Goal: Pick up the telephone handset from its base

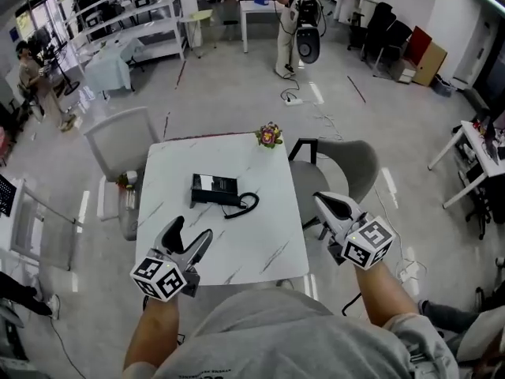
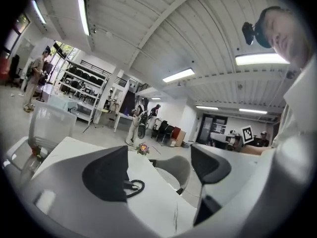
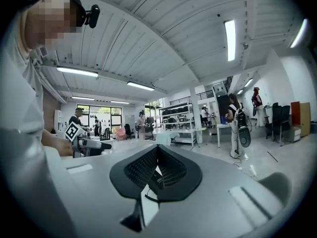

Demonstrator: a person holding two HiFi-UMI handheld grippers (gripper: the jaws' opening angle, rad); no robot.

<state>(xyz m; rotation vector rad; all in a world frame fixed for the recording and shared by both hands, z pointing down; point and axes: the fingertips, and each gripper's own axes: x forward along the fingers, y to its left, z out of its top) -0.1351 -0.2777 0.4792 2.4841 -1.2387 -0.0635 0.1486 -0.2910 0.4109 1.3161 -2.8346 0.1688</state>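
A black telephone (image 1: 214,189) lies in the middle of the white marble table (image 1: 260,243), its handset resting on the base and its coiled cord (image 1: 245,205) looping to the right. My left gripper (image 1: 193,227) hovers over the table's near left part, short of the phone, jaws wide apart and empty. In the left gripper view the gripper (image 2: 158,170) frames the cord (image 2: 134,185), while the left jaw hides the phone. My right gripper (image 1: 322,199) hangs off the table's right edge, shut on nothing. In the right gripper view its pads (image 3: 168,171) press together.
A small flower pot (image 1: 269,135) stands at the table's far edge. One grey chair (image 1: 118,142) stands at the far left corner, another (image 1: 349,169) to the right. A person with a backpack (image 1: 296,22) stands farther off, near shelves (image 1: 126,14).
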